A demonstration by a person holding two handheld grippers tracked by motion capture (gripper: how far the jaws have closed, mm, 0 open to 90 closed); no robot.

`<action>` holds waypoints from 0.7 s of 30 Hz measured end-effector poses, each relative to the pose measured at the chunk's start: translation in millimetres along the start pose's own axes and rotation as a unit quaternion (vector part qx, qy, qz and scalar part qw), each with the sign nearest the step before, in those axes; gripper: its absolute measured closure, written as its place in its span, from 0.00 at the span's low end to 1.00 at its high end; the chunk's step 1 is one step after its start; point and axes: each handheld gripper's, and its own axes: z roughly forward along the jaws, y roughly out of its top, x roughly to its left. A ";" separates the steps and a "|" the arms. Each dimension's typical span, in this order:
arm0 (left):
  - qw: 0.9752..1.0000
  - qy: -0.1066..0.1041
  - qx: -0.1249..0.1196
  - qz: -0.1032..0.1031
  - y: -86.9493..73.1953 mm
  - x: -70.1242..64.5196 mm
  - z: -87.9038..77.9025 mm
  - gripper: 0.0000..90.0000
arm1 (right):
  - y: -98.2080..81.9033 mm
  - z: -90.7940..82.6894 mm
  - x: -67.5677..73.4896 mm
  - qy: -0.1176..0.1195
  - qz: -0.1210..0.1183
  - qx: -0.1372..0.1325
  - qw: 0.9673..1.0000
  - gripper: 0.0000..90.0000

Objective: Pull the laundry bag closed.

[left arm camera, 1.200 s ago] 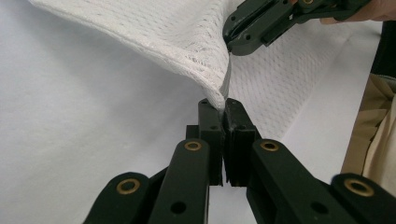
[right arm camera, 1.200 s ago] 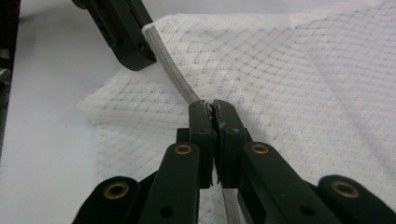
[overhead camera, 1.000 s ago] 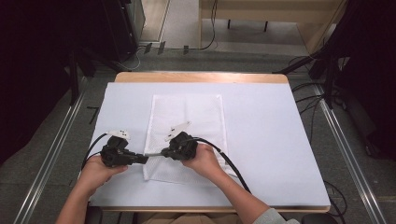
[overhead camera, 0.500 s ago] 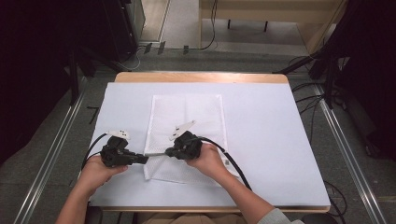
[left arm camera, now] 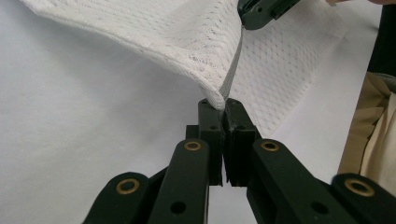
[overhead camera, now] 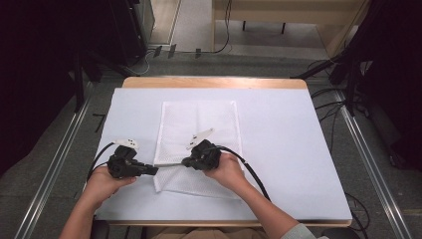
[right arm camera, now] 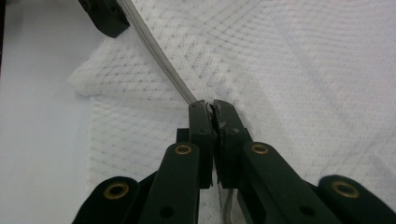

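white mesh cloth (overhead camera: 199, 130), near-left of worktop (overhead camera: 298, 149): judged light, limp, snag-prone; best taken at its hemmed edge (right arm camera: 154, 53), where left hand-held gripper (left arm camera: 223, 103) and right hand-held gripper (right arm camera: 210, 106) both clamp it, stretched taut between them.

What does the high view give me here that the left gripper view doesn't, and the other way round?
High view alone: the whole white mesh cloth lying on the white-covered table, both hands and forearms, the trailing cables, and the floor around.

Left gripper view alone: a close look at the left tongs shut on the cloth's hemmed edge, lifting it into a fold, plus tan fabric at the right edge.

Both: the cloth edge drawn taut between the left tongs and the right tongs, each clamped on it.
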 end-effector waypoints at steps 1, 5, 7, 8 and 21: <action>1.000 0.001 0.001 0.001 0.0 -0.2 0.3 0.98 | -1.1 -0.6 -0.5 0.003 0.002 -0.003 1.000 0.98; 1.000 0.002 0.001 -0.001 -0.3 -0.2 0.5 0.98 | -3.7 -3.0 -0.8 0.000 -0.001 0.002 1.000 0.98; 1.000 -0.001 0.002 -0.001 -0.2 -0.2 0.6 0.98 | -5.6 -4.7 -1.2 -0.001 0.002 0.001 1.000 0.98; 1.000 -0.002 0.002 0.000 -0.2 -0.3 1.1 0.98 | -6.3 -5.5 -2.0 0.000 0.001 0.001 1.000 0.98; 1.000 -0.005 0.003 0.003 -0.5 -1.9 2.5 0.98 | -15.7 -14.5 -3.5 -0.002 0.008 0.001 1.000 0.98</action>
